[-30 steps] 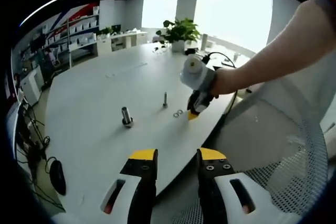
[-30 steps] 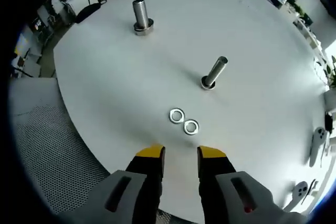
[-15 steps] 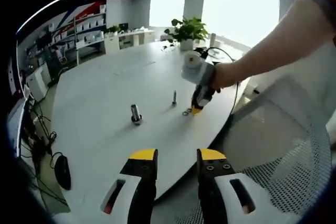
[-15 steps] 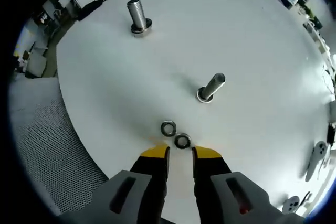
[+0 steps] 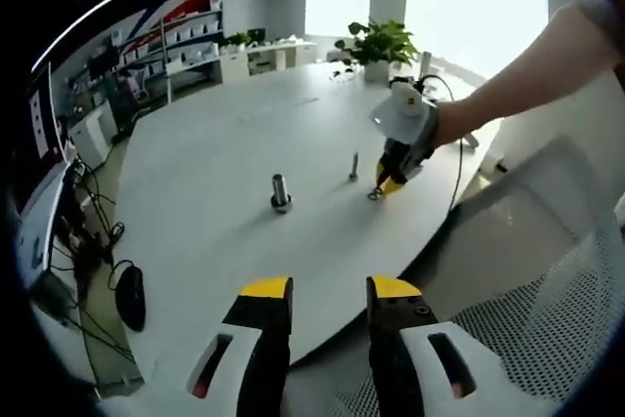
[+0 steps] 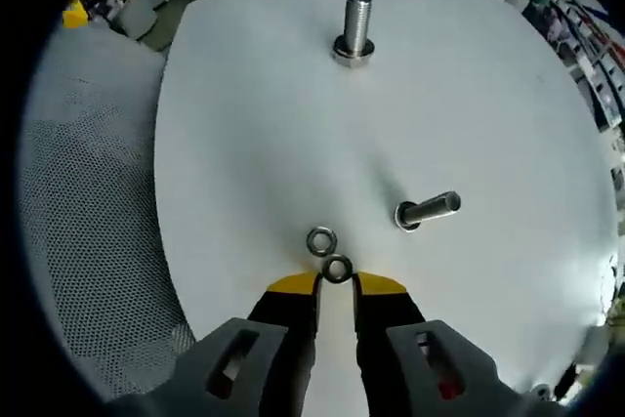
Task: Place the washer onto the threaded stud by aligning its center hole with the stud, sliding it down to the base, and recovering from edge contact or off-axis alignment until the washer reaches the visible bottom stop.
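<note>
Washer at right tool tips, grip unclear | left tool apart

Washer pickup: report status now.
Right hand-held gripper open, tips flanking near washer on table. Second washer beside it. Both studs bare. Left hand-held gripper open, idle.

The white round table is seen from off its edge and well back in the left gripper view. In the right gripper view it is looked down on from close above. Both studs are shared.
</note>
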`<state>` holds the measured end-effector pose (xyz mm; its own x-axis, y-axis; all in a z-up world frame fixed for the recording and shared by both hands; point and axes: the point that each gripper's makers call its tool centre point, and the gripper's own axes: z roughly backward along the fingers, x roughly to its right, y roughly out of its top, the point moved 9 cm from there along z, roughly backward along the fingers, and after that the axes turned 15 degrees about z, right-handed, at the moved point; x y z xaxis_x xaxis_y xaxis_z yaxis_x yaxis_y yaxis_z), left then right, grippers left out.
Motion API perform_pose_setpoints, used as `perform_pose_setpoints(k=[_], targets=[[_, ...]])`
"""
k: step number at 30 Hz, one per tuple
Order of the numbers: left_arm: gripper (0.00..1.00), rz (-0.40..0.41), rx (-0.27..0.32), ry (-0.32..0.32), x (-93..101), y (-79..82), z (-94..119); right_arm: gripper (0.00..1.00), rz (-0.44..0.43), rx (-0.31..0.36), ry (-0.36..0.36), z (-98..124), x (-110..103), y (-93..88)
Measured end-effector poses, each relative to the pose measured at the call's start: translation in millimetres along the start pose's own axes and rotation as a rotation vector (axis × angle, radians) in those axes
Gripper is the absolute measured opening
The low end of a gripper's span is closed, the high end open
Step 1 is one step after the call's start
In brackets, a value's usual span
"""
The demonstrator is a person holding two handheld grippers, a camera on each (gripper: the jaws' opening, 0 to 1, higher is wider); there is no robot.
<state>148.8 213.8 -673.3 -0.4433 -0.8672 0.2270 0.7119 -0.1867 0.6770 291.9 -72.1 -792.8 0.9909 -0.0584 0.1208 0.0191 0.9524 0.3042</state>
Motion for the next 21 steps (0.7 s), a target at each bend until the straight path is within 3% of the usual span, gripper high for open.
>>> perform_pose_setpoints(k=[4, 8, 9, 13, 17, 21], targets=[[0.28, -0.012, -0.036, 0.034, -1.4, -3.6, -1, 0.16, -0.052, 0.067, 0.013, 0, 4, -6.6], [0.28, 0.005, -0.028, 0.072, -6.7, -2.5, 1, 0.24, 0.043, 0.124, 0.051, -3, 0, 0.8], [0.28, 0.006, -0.029, 0.076, -7.1, -2.7, 1, 0.25, 0.086, 0.110, 0.059, -4, 1, 3.5], [0.28, -0.010, -0.049, 0.101, -7.8, -4.4, 1, 0.23, 0.114, 0.044, 0.102, -4, 6, 8.1], [0.28, -0.012, -0.045, 0.125, -9.9, -3.5, 3, 0.23, 0.245, -0.027, 0.152, -3, 6, 12.8], [0.28, -0.009, -0.031, 0.140, -10.9, -2.9, 4, 0.17, 0.217, -0.039, 0.136, -4, 11, 14.0]])
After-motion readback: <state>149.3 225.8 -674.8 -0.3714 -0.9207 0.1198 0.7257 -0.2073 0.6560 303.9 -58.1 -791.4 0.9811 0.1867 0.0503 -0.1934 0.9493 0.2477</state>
